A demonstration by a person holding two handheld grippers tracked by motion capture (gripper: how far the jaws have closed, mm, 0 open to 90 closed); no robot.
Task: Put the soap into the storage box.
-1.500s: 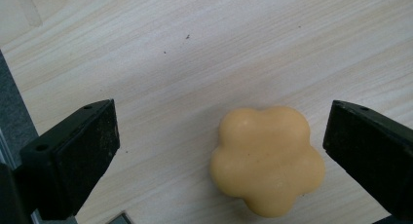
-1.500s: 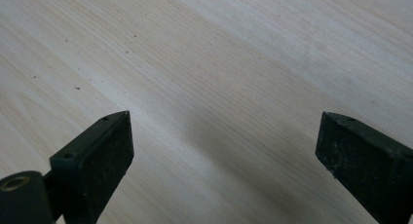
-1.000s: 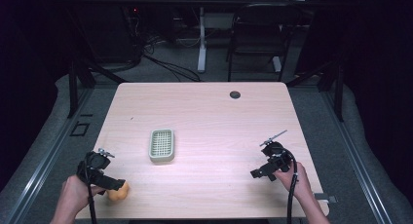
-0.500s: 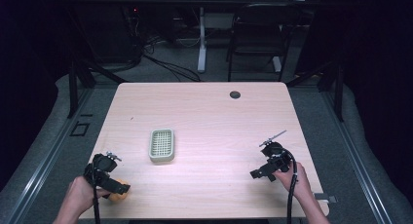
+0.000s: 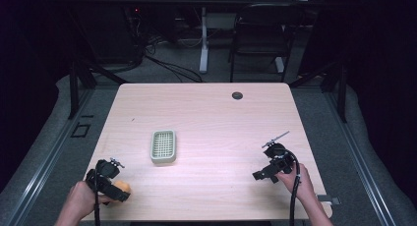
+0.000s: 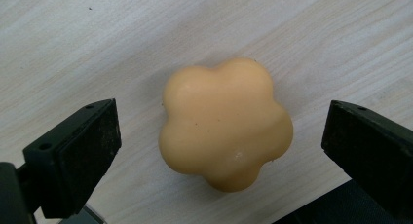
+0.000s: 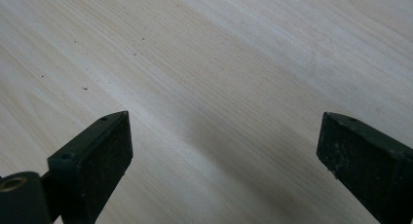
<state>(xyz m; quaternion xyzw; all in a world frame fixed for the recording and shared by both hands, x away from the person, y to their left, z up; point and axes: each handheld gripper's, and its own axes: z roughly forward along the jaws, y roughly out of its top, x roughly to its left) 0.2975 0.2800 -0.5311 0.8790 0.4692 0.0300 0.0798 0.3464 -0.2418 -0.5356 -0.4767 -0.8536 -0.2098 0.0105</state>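
I am looking down at a light wooden table (image 5: 206, 113). My left gripper (image 6: 214, 136) is down at the near left corner, right over a little yellow soap shaped like a flower (image 6: 226, 121). The soap lies flat on the wood, close to the table's near edge. From the high view I can see just a bit of it peeking out by the left gripper (image 5: 109, 182).

The jaws of my left gripper are wide apart. One black jaw is on each side of the soap, and there is bare wood between each jaw and the soap. So nothing is touching it yet. I have not grabbed it.

A bit farther up the table sits a small green soap dish (image 5: 163, 146) with a grid in the bottom. It has nothing in it. It is near the soap but not beside it.

My right gripper (image 5: 268, 171) is over on the near right side, well apart from the soap and the dish. In the right gripper view its jaws are wide apart too, with just plain wood between them. It holds nothing.

I think the job is to put the soap in the dish. If so, I am only at the start. The gripper is lined up, and that is the part that is done. I think what is left is to squeeze the soap, lift it, carry it to the dish and let go. The soap is round and smooth, so it may slip if I squeeze off to one side.
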